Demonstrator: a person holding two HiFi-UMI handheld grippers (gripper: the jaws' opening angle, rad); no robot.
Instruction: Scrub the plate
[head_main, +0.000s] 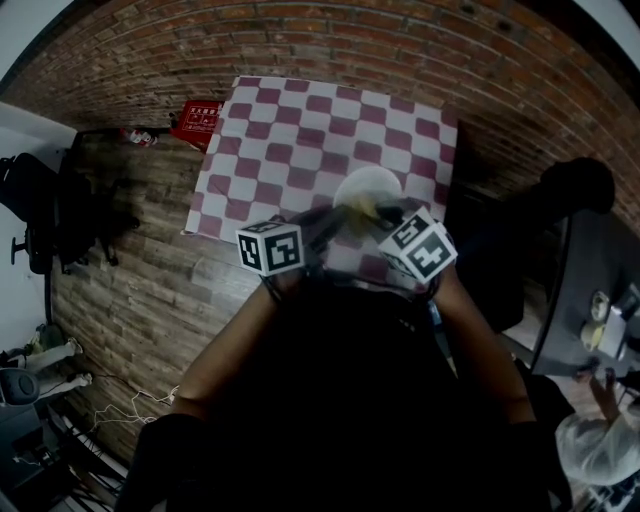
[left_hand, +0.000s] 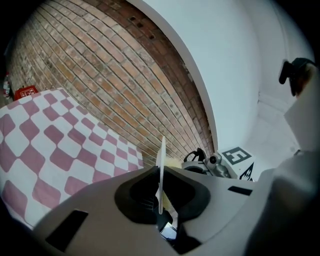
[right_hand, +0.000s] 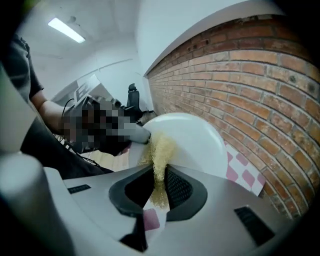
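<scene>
Head view looks steeply down on a bench (head_main: 300, 150) covered by a pink-and-white checked cloth, with the left claw (head_main: 332, 222) and the right claw (head_main: 388, 215) brought close together over its near edge; a round white plate (head_main: 368, 186) sits just past the tips of both claws, and whether its lower edge touches the cloth cannot be told; left gripper view shows the plate edge-on and upright, its rim caught between that claw's jaws, which are only a narrow slit apart and pressed onto it; the checked cloth lies below and to that claw's left, with a red brick wall (left_hand: 125, 85) ahead of it; right gripper view shows that claw's jaws closed on a pale yellow fibrous scrubbing pad (right_hand: 161, 155); the pad juts out ahead of the tips and its front end lies against the plate's white face, close to the rim on that claw's left; brickwork runs along that claw's right.
</scene>
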